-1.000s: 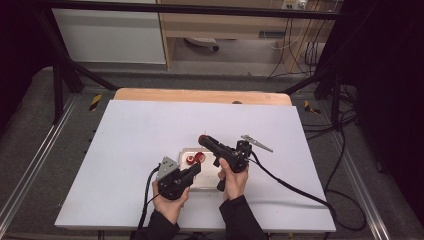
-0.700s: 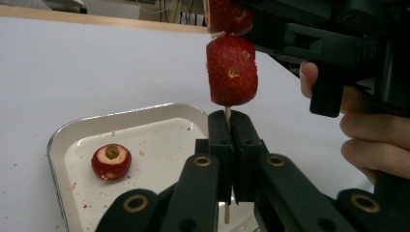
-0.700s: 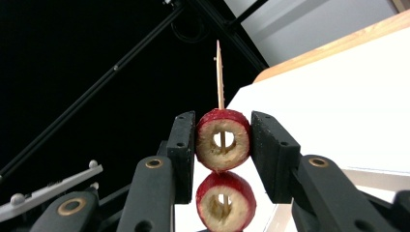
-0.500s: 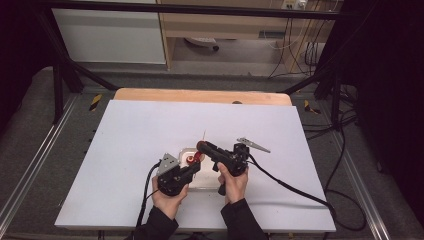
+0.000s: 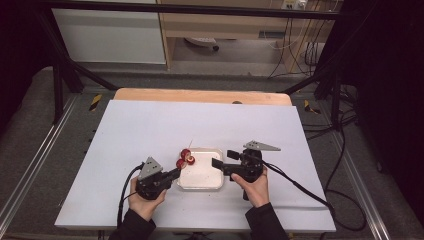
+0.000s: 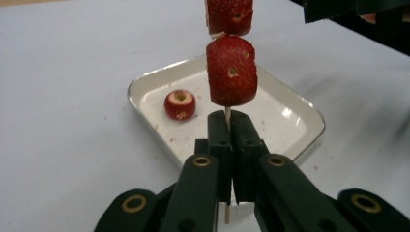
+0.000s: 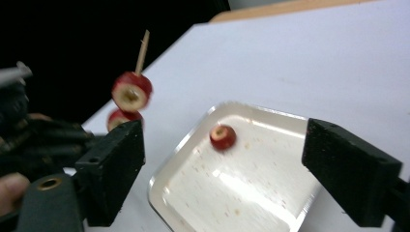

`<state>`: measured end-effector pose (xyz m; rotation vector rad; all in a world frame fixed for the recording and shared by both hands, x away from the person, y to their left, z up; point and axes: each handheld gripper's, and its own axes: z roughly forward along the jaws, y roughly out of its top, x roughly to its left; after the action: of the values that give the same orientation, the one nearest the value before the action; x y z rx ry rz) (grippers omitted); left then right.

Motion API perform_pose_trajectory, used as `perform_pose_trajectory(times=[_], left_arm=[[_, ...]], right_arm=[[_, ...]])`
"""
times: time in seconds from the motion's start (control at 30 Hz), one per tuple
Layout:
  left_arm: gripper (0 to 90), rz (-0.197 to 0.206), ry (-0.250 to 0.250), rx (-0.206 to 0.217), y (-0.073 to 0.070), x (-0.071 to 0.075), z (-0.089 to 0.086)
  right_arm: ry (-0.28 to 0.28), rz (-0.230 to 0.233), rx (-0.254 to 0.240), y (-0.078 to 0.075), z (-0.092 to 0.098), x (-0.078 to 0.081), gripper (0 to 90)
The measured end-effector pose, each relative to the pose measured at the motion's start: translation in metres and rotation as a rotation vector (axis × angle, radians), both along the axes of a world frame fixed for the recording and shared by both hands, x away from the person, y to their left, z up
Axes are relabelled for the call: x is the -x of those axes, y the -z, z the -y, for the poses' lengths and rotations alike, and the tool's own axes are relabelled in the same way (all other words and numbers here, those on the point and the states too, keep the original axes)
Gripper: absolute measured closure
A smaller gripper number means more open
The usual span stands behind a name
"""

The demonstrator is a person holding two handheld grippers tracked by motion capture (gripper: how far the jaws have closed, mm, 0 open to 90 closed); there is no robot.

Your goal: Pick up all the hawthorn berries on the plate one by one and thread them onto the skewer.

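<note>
Right gripper (image 5: 220,164) jaws just opened wide, nothing between; second strawberry piece now threaded. Left gripper (image 6: 227,126) jaws pinch skewer (image 6: 227,117) over tray (image 6: 309,113). Third piece (image 6: 180,105) in tray, likely next.

Glossy white tray (image 6: 309,118) – matt black plastic left gripper (image 6: 231,140) – thin wooden skewer (image 6: 227,116)

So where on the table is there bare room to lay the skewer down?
The white table is bare behind the tray up to the wooden edge, and along both sides. It is crowded around the tray, between the left gripper and right gripper.
</note>
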<state>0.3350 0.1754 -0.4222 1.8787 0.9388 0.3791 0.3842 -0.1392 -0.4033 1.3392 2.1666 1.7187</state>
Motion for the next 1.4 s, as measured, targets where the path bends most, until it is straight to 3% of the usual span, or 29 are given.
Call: perform_pose_trajectory(times=[0.2,0.27,0.37,0.77,0.87,1.23,1.4], left_arm=[[88.0,-0.030,0.010,-0.055,0.007,0.005,-0.027],[88.0,-0.041,0.006,-0.058,0.008,0.006,-0.036],[88.0,-0.050,0.005,-0.066,0.008,0.006,-0.045],[88.0,-0.066,0.032,-0.097,0.010,0.005,-0.064],[88.0,-0.060,0.020,-0.118,0.011,0.005,-0.070],[87.9,-0.079,-0.010,-0.104,0.013,0.000,-0.082],[88.0,-0.084,-0.012,-0.109,0.014,-0.001,-0.083]], right_arm=[[-0.063,-0.035,0.140,0.004,0.000,-0.003,7.3],[-0.083,-0.036,0.205,0.003,-0.002,-0.004,7.0],[-0.117,-0.058,0.256,0.001,-0.008,-0.008,6.8],[-0.231,-0.081,0.500,-0.018,-0.054,-0.033,8.8],[-0.264,-0.095,0.554,-0.020,-0.067,-0.040,9.6],[-0.353,-0.133,0.692,-0.021,-0.109,-0.071,13.8],[-0.398,-0.133,0.740,-0.018,-0.123,-0.079,21.0]])
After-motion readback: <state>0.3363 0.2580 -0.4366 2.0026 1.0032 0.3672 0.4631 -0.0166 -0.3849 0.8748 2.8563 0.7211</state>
